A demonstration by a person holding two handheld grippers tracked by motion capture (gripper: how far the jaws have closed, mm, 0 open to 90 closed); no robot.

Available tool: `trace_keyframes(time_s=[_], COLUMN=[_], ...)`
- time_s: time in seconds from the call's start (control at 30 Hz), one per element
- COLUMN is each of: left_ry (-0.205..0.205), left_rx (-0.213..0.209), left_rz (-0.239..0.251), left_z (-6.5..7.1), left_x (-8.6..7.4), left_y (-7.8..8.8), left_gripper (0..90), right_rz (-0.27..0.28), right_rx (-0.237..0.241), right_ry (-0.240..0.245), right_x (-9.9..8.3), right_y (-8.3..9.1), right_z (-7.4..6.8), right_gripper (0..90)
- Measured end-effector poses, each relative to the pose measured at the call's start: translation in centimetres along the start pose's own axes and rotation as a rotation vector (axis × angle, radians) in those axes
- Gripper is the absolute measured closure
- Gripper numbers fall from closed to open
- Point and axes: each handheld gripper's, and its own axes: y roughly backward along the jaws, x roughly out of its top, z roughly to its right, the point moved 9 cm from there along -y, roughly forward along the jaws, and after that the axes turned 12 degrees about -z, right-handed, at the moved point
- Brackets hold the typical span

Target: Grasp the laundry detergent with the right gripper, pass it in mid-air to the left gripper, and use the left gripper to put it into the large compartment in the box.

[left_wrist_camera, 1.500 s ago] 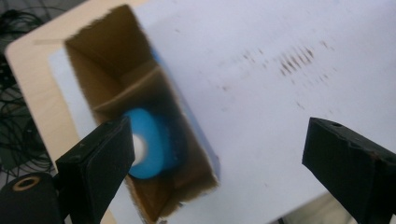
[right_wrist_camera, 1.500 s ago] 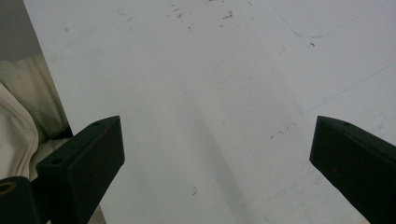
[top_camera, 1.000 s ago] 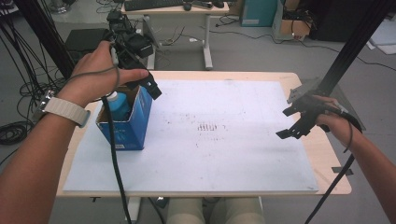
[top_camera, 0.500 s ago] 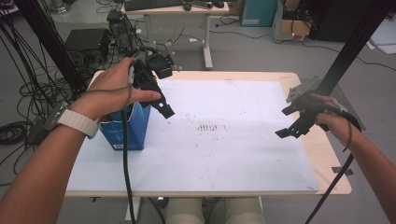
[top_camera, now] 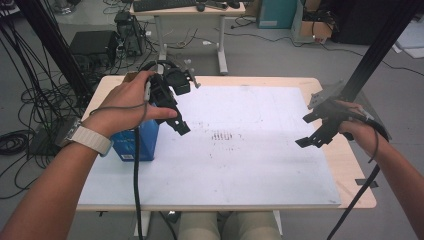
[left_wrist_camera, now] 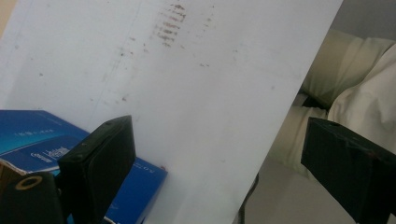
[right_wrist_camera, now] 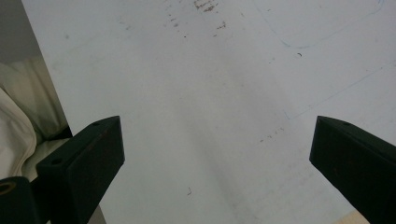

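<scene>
A blue carton (top_camera: 135, 144) stands open-topped at the left of the white board (top_camera: 250, 165); in the left gripper view the blue carton (left_wrist_camera: 32, 140) lies at the lower left. My left gripper (top_camera: 179, 125) hangs just right of the carton, angled down toward the board's middle. In its own view the left gripper (left_wrist_camera: 219, 126) is open, with bare board between the jaws. My right gripper (top_camera: 307, 131) hovers over the board's right edge. The right gripper (right_wrist_camera: 217, 122) also stands open over bare board.
Dark smudges (top_camera: 222, 135) mark the board's centre. The board lies on a wooden table (top_camera: 350, 170). The person's knees (top_camera: 227, 227) sit under the near edge. Behind stand a desk (top_camera: 190, 12), black poles and floor cables (top_camera: 20, 100).
My left gripper has come off the top of the blue carton, moving right and down toward the board's middle. The right gripper has stayed where it was.
</scene>
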Motion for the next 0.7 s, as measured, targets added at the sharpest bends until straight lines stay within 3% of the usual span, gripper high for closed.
trace_keyframes(time_s=[0.7], left_ry=[0.0], left_rx=[0.011], left_rz=[0.003], left_z=[0.1], left_x=[0.15], left_y=[-0.5], left_gripper=[10.5], right_rz=[0.014], right_rx=[0.002], right_ry=[-0.002], right_x=[-0.01], right_y=[-0.23], right_z=[-0.41], right_gripper=[3.0])
